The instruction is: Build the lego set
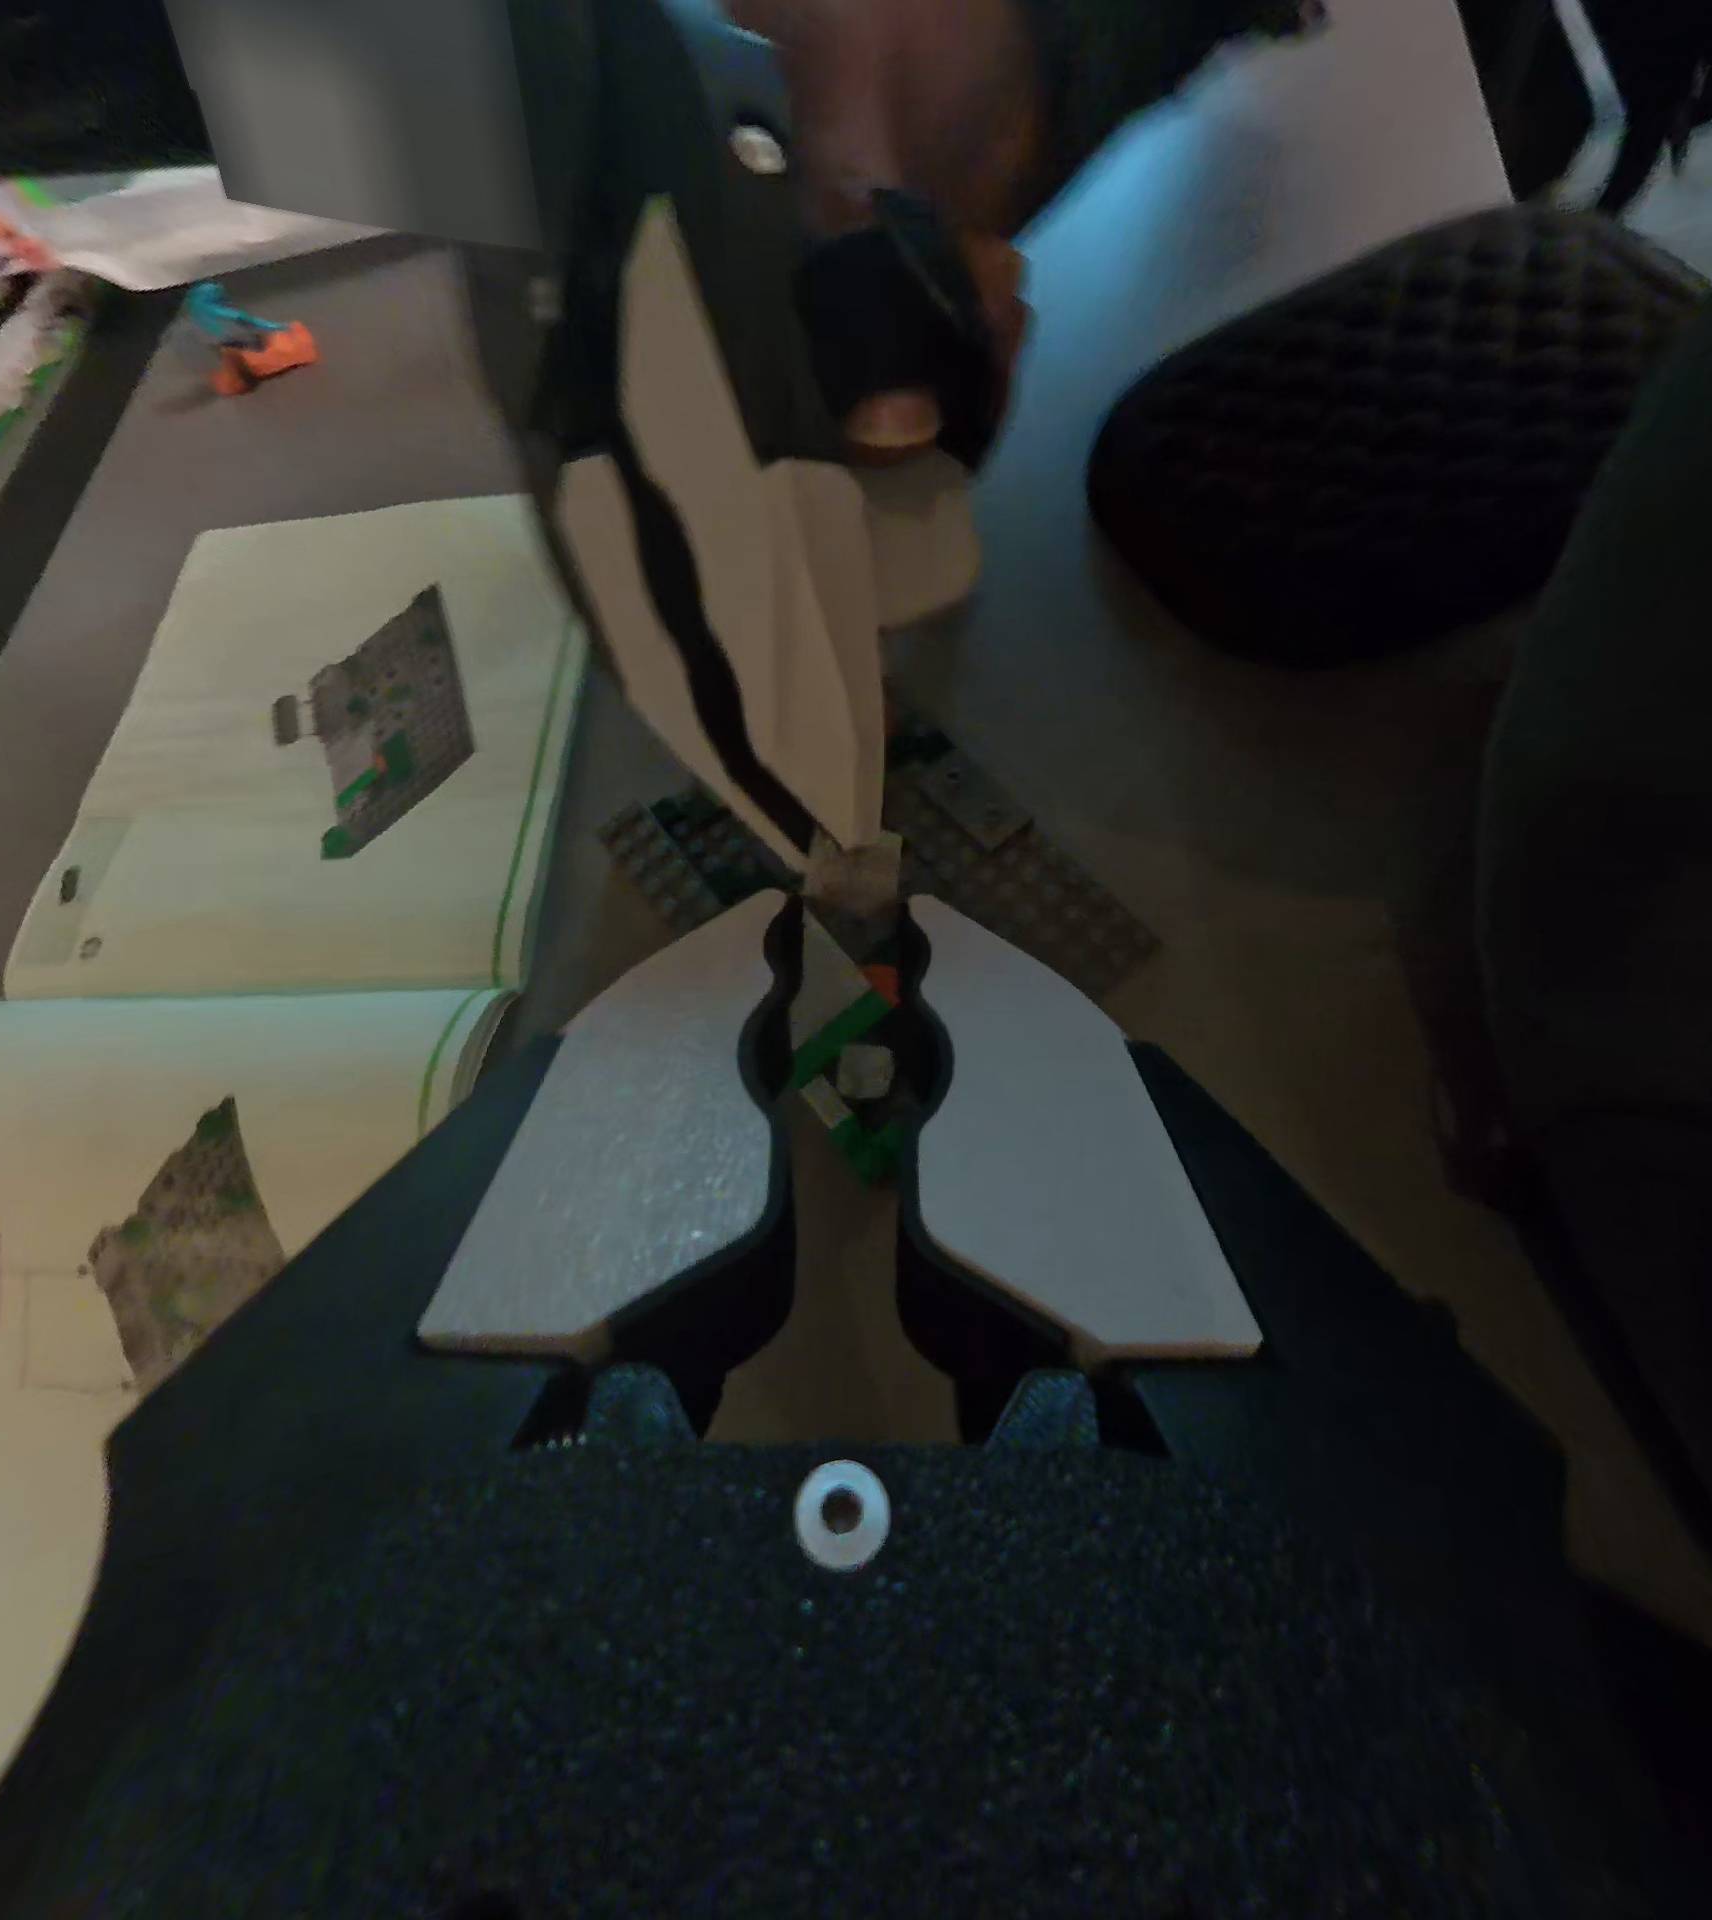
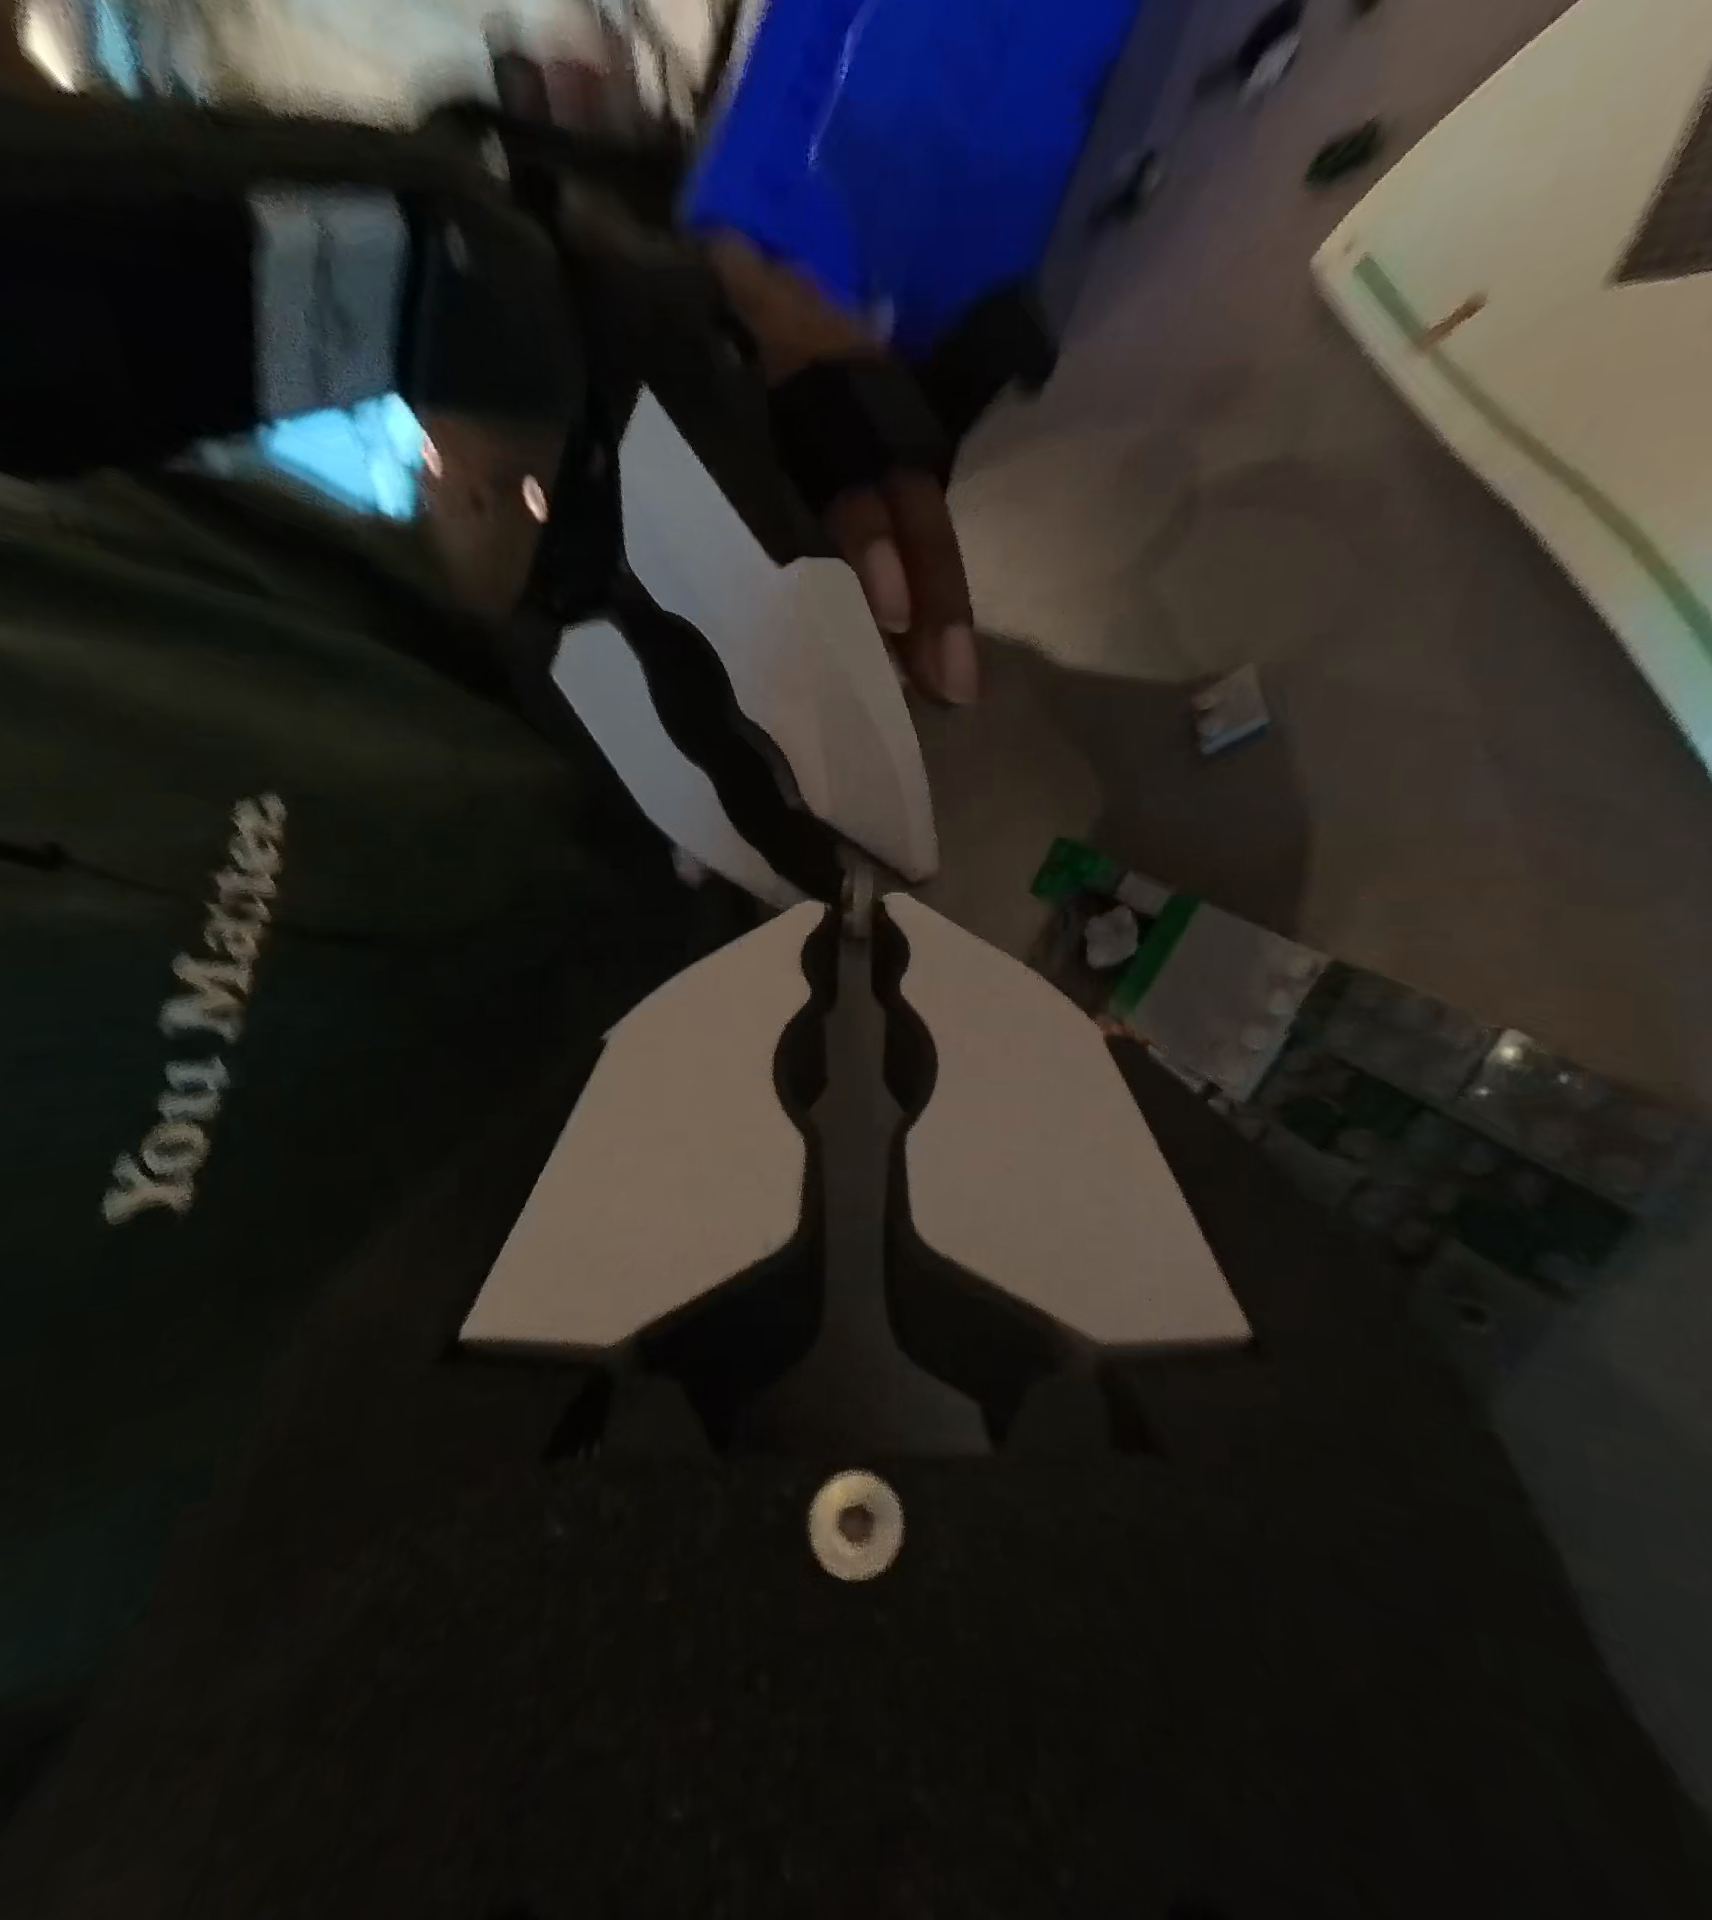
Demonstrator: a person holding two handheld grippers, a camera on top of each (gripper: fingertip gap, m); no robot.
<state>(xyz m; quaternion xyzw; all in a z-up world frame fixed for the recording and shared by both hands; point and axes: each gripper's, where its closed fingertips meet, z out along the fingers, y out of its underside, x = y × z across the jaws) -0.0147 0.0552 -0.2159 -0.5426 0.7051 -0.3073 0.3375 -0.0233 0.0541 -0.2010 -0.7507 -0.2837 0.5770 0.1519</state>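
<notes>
Both hand-held grippers, left [image 1: 847,883] and right [image 2: 857,899], pinched one small grey lego piece [image 1: 857,868] tip-to-tip above the dark grey studded baseplate [image 1: 1018,883], probably mid-handover, needing one release.

Your dark grey studded baseplate [image 1: 1018,883] carries green, white and orange bricks [image 1: 857,1023]. The counter [image 1: 332,416] is grey-brown. The booklet [image 1: 239,790] pages are cream with green edging.

Small pale grey brick [image 1: 850,868] pinched between both tool tips above dark grey studded baseplate [image 1: 1018,894] flat on table, with green, white, orange bricks [image 1: 857,1023] attached along one edge.
</notes>
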